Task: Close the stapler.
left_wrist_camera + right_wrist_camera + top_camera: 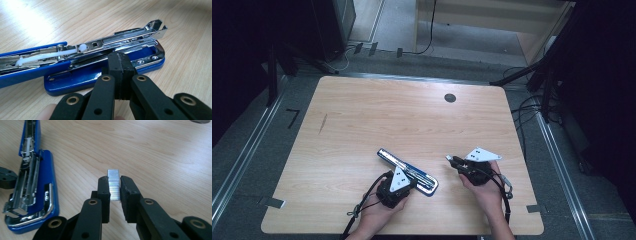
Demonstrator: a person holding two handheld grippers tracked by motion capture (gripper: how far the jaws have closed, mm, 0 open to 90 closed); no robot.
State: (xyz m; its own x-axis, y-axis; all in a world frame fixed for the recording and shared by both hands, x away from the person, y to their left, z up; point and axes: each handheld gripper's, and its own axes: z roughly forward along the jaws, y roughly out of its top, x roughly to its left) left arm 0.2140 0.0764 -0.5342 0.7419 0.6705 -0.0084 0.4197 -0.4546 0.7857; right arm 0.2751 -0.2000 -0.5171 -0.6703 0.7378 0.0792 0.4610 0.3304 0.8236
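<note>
Right gripper view puts my right tongs (115, 188) nearest, pinched narrow on a silver strip of staples (114, 184) that stands upright between the pads, above the desk (155, 155). Off to that view's left lies the blue stapler (47, 195), flipped open with its metal channel bare. In the left gripper view, my left tongs (119, 65) are fully closed, pads pressed together with nothing between them, their tips at the stapler's blue base (82, 80). From the high view, my 2 hands sit at the near edge, the stapler lying slantwise by the left tongs, the right tongs well apart from it.
</note>
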